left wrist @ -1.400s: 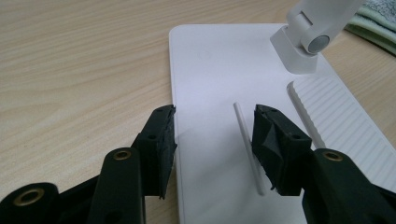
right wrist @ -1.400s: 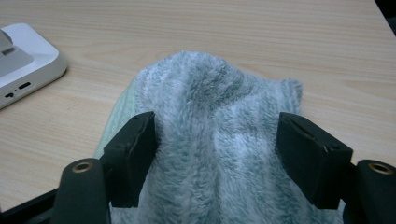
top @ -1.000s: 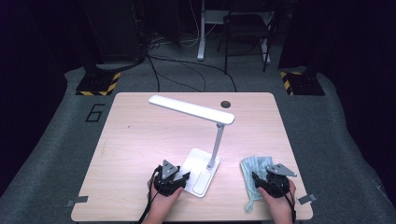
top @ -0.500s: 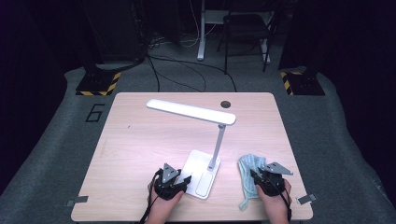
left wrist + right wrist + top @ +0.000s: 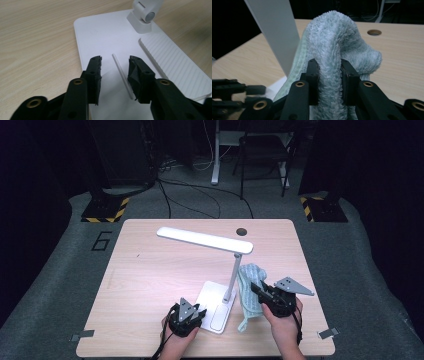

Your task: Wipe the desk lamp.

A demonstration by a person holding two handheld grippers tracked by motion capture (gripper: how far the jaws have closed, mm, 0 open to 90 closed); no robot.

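A white desk lamp stands on the wooden table [image 5: 145, 280], with its flat base [image 5: 216, 309] near the front edge, a thin pole [image 5: 231, 279] and a long head [image 5: 205, 240]. My left gripper [image 5: 200, 309] rests at the base's left edge. In the left gripper view it [image 5: 115, 62] is open, its jaws standing over the white base [image 5: 100, 32] on either side of a thin ridge. My right gripper [image 5: 255, 288] is shut on a light blue fluffy cloth [image 5: 247, 287], held up just right of the pole. The cloth [image 5: 337, 37] bulges above the jaws of the right gripper [image 5: 329, 65], beside the pole [image 5: 272, 30].
A round cable hole [image 5: 242, 231] sits near the table's far edge. Beyond the table there are a chair [image 5: 265, 155], floor cables [image 5: 200, 195] and yellow-black striped blocks [image 5: 105, 212]. A "6" [image 5: 102, 240] is marked on the floor at the left.
My right gripper has carried the cloth up and to the left, from the table beside the base to right against the lamp pole. The left gripper has stayed at the base.
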